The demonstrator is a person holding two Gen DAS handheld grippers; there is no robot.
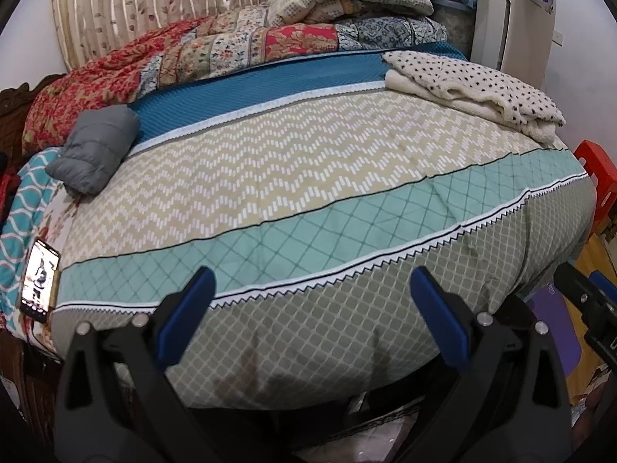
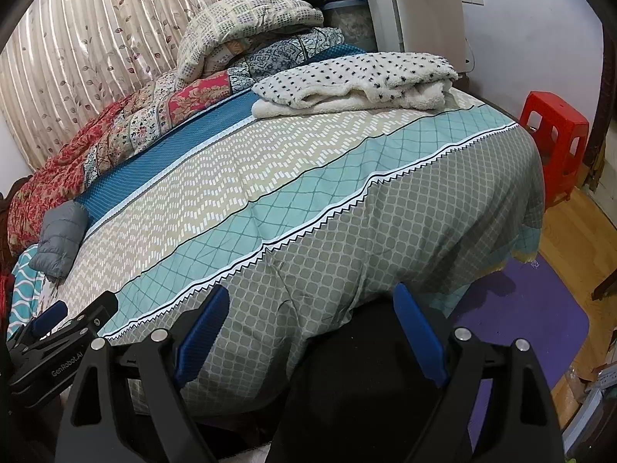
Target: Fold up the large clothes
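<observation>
A white fleece garment with black spots (image 1: 474,88) lies folded at the bed's far right; it also shows in the right wrist view (image 2: 358,81). A grey padded jacket (image 1: 94,146) lies folded at the left edge, and shows in the right wrist view (image 2: 59,237). My left gripper (image 1: 310,308) is open and empty over the bed's near edge. My right gripper (image 2: 312,328) is open and empty, to the right of the left one, over the hanging bedspread. The left gripper (image 2: 50,324) shows at the right wrist view's lower left.
The patterned bedspread (image 1: 293,177) covers the bed. Quilts and a pillow (image 1: 231,46) are piled along the far side by the curtain. A phone (image 1: 40,277) lies at the left edge. A red stool (image 2: 555,135) and a purple mat (image 2: 516,308) are on the floor to the right.
</observation>
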